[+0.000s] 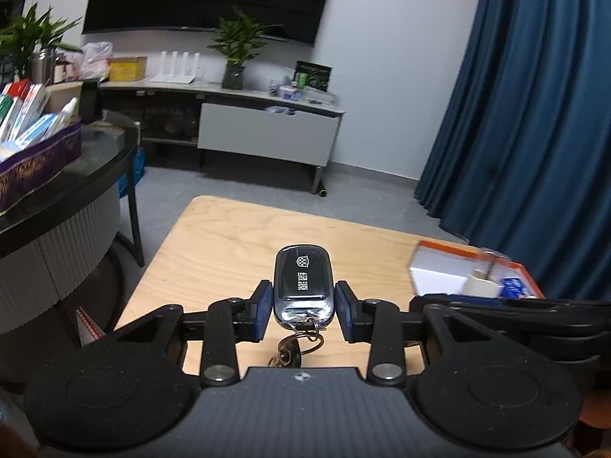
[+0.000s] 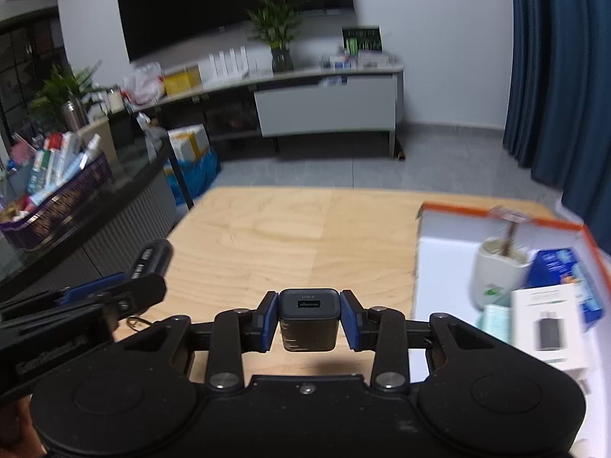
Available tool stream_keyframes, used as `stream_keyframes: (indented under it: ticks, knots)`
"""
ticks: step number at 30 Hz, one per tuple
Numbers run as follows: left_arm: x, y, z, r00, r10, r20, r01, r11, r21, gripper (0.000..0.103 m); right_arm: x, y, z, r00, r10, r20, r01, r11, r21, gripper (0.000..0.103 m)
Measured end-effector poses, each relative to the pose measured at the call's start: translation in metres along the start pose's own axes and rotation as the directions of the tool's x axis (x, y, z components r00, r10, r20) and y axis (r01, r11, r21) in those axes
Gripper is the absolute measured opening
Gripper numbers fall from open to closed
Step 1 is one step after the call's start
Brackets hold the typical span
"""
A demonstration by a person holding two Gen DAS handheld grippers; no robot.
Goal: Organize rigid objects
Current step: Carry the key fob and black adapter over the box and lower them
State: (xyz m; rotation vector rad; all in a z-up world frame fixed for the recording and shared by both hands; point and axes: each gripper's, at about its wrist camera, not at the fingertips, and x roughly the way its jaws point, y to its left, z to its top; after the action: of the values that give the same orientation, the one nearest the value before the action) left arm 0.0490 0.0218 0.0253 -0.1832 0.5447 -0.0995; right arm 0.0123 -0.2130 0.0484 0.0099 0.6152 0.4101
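My left gripper point(image 1: 303, 311) is shut on a black key fob point(image 1: 302, 280) with a key ring point(image 1: 301, 345) hanging under it, held above the wooden table point(image 1: 229, 252). My right gripper point(image 2: 308, 322) is shut on a black USB charger point(image 2: 308, 318), held above the same table point(image 2: 286, 244). An orange-rimmed white box point(image 2: 496, 213) at the right holds a white cup point(image 2: 496, 271), a blue packet point(image 2: 565, 271) and a white charger carton point(image 2: 546, 324). The box also shows in the left wrist view point(image 1: 439, 263). The left gripper shows at the left of the right wrist view point(image 2: 114, 297).
A dark round table point(image 1: 95, 175) with a purple basket of boxes point(image 1: 34, 152) stands to the left. A low cabinet point(image 1: 267, 133) with plants and clutter lines the far wall. Blue curtains point(image 1: 534, 114) hang at the right.
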Motion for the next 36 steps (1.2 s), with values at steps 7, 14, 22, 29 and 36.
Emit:
stream_keyframes:
  ticks: [7, 14, 22, 29, 36]
  knots:
    - [-0.022, -0.044, -0.003, 0.996, -0.086, 0.017, 0.086, 0.996, 0.038, 0.036, -0.067, -0.029, -0.008, 0.992, -0.028, 0.120, 0.026, 0.999, 0.018, 0.043]
    - [-0.045, -0.097, -0.006, 0.982, -0.186, 0.039, 0.181, 0.978, 0.103, 0.036, -0.132, -0.071, -0.018, 0.969, -0.107, 0.221, 0.092, 0.993, 0.077, 0.043]
    - [-0.048, -0.148, -0.022, 0.970, -0.243, 0.020, 0.237, 0.957, 0.166, 0.036, -0.174, -0.112, -0.041, 0.944, -0.219, 0.248, 0.188, 0.972, 0.141, 0.043]
    - [-0.035, -0.160, -0.036, 0.969, -0.243, -0.038, 0.246, 0.955, 0.167, 0.036, -0.180, -0.128, -0.058, 0.944, -0.242, 0.225, 0.206, 0.963, 0.171, 0.043]
    - [-0.035, -0.169, -0.043, 0.974, -0.224, -0.036, 0.227, 0.953, 0.202, 0.036, -0.179, -0.134, -0.066, 0.946, -0.251, 0.205, 0.220, 0.962, 0.165, 0.043]
